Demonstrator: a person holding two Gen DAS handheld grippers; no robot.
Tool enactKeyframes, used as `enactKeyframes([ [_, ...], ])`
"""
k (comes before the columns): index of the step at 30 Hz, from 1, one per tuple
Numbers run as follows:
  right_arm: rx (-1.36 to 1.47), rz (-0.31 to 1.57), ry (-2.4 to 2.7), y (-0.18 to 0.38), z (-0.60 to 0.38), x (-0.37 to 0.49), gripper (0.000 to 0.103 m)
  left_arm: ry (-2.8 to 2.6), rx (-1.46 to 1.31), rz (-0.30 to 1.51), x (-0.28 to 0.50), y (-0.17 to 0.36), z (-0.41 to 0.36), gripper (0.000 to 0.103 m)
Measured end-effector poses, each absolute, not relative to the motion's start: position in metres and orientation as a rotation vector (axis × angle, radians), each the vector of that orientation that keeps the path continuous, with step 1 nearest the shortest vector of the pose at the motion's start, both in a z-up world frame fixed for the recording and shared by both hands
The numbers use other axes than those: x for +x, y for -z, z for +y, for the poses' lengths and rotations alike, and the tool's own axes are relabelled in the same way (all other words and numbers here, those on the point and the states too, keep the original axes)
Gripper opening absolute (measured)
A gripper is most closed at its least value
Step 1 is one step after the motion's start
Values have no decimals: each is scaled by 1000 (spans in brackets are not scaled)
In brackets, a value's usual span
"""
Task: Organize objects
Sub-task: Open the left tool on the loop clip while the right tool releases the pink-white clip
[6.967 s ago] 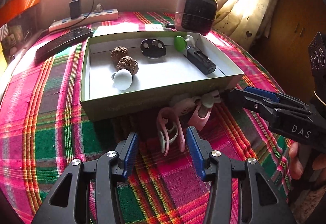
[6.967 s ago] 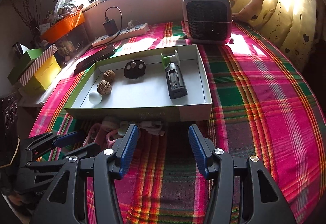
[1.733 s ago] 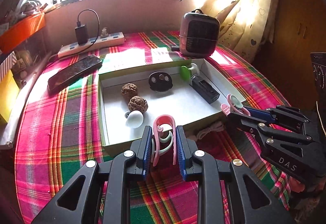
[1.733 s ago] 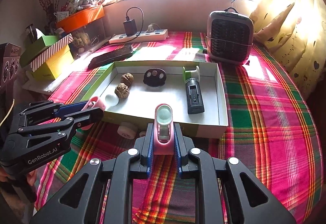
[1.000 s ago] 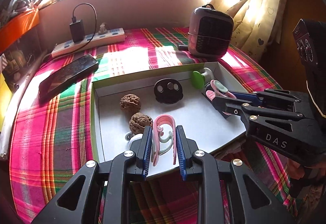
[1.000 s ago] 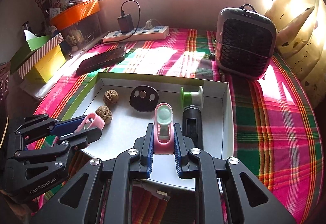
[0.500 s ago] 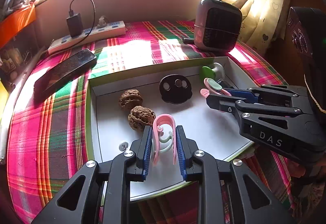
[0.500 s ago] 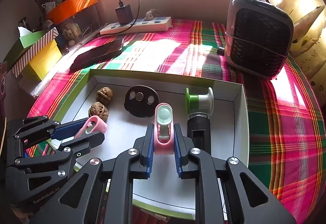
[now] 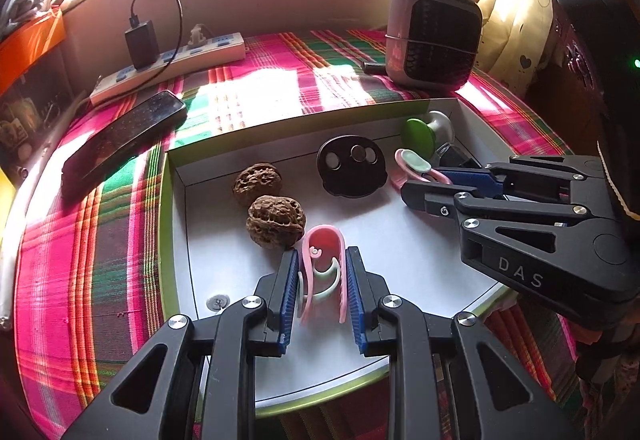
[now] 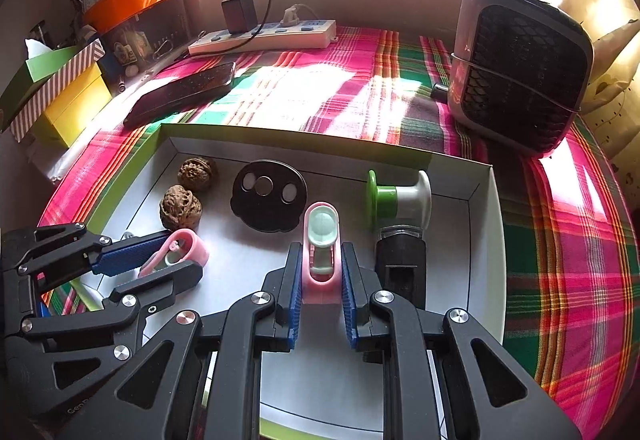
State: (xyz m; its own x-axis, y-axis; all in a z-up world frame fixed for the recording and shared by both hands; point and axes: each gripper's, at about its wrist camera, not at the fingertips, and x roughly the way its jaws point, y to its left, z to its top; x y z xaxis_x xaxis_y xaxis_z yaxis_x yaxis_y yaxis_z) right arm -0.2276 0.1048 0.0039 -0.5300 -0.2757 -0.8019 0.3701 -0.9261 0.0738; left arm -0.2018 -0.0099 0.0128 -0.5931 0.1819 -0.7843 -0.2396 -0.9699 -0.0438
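A shallow white box with green sides (image 9: 170, 224) (image 10: 486, 224) lies on the plaid cloth. My left gripper (image 9: 322, 272) is shut on a pink U-shaped clip (image 9: 323, 252) and hangs over the box's near part, beside two walnuts (image 9: 275, 221). My right gripper (image 10: 320, 272) is shut on a pink clip with a mint pad (image 10: 321, 236), held over the middle of the box. The same right gripper (image 9: 424, 180) shows at the right in the left wrist view. The left gripper (image 10: 168, 260) shows at the left in the right wrist view.
Inside the box lie a black disc with three holes (image 10: 269, 195), a green-and-white spool (image 10: 398, 200), a black block (image 10: 401, 264) and a small white button (image 9: 218, 302). Behind it sit a phone (image 9: 124, 138), a power strip (image 9: 168, 66) and a small heater (image 10: 520, 68).
Both grippers, open and empty seven seconds ago, now hold pink clips. Over the last second both came forward and lower over the box. The white ball seen earlier is hidden.
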Motion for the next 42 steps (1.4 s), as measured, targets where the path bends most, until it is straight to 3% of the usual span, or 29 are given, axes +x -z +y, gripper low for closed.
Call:
enactKeyframes([
  [28,1257,145,2486,-4,102,-228,18,-2598,-1268,90,-202,-13,-9,26],
  [42,1244,114,2500,-8,102,-225,25,-2600,-1263,53,-200,-16,-9,30],
])
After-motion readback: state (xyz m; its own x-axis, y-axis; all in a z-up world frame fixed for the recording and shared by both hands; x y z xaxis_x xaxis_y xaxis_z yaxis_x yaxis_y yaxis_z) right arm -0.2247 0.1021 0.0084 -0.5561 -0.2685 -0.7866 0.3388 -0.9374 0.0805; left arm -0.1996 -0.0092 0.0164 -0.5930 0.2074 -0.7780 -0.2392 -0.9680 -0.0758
